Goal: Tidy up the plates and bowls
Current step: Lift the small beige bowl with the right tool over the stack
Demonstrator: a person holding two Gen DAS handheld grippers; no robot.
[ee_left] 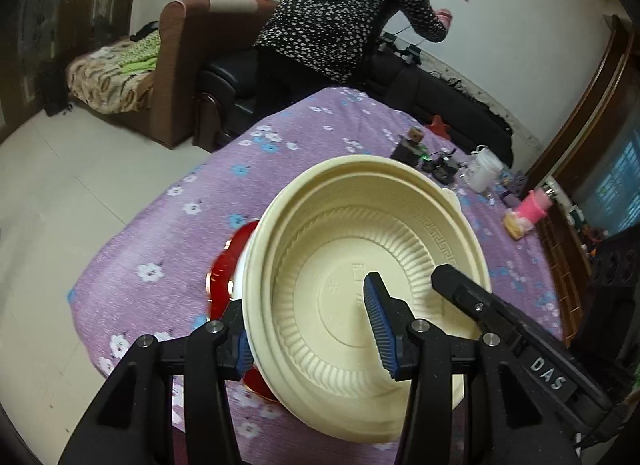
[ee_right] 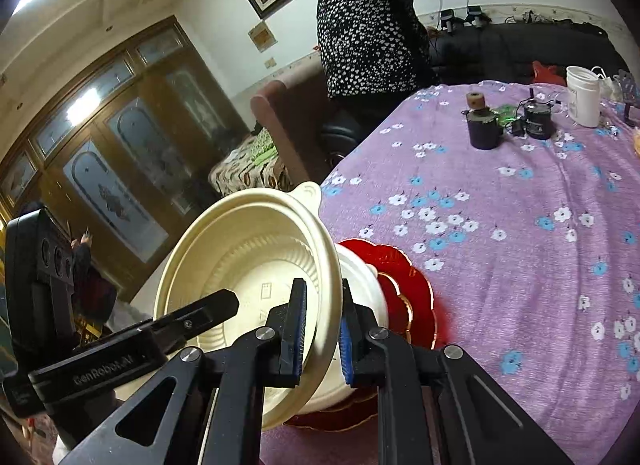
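A stack of cream ribbed bowls (ee_left: 340, 225) (ee_right: 248, 249) hangs tilted over a white bowl (ee_right: 360, 281) and red scalloped plates (ee_left: 232, 265) (ee_right: 412, 293) on the purple flowered tablecloth (ee_right: 520, 265). My right gripper (ee_right: 322, 285) is shut on the cream bowl's rim, one pad inside and one outside; its finger (ee_left: 452, 277) reaches into the bowl in the left wrist view. My left gripper (ee_left: 306, 289) straddles the opposite rim. Its jaws stand wide: the outer pad is by the wall and the inner pad is over the bowl's floor, clear of the wall. Its finger (ee_right: 208, 307) shows inside the bowl.
A white jar (ee_left: 486, 171) (ee_right: 584, 97), a dark cup (ee_right: 484, 129), small black devices (ee_right: 538, 121) and a pink item (ee_left: 532, 207) stand at the table's far side. A person in a dotted top (ee_left: 344, 13) (ee_right: 368, 25) bends over the sofa beyond. The table edge (ee_left: 132, 225) drops to a tiled floor.
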